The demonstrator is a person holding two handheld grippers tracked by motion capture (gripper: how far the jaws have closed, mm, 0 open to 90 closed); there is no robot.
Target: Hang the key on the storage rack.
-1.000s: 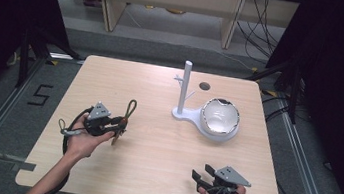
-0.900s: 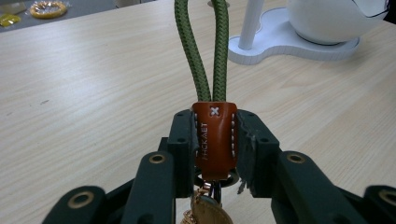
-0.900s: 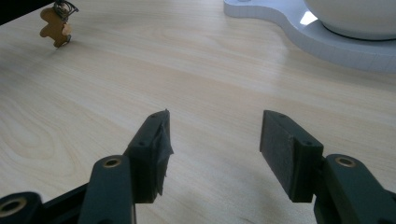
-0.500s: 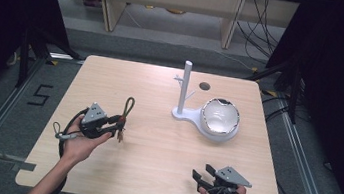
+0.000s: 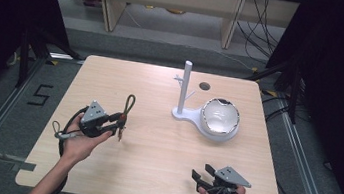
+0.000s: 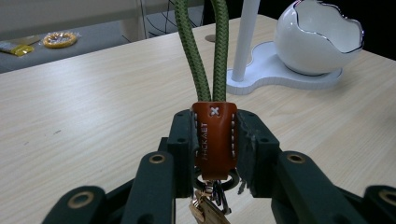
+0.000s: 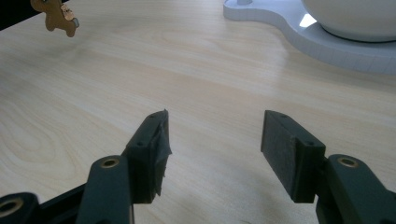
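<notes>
My left gripper (image 5: 117,123) is shut on a keychain, held a little above the left side of the wooden table (image 5: 153,150). In the left gripper view the jaws press on its orange-brown leather tab (image 6: 214,135), and the green rope loop (image 6: 201,56) stands up from it. A metal ring and a small tag (image 6: 205,210) hang below. In the high view the rope loop (image 5: 130,102) points toward the far side. My right gripper (image 5: 201,176) rests near the table's front right edge, open with nothing between its jaws (image 7: 215,140).
A white stand with an upright post (image 5: 184,86) and small pegs sits at the middle back, joined to a white egg-shaped bowl (image 5: 219,117) on its right. A round hole (image 5: 204,86) lies behind them. The keychain's brown charm (image 7: 58,14) shows far off in the right gripper view.
The left gripper with the keychain has shifted only slightly. The right gripper has not moved.
</notes>
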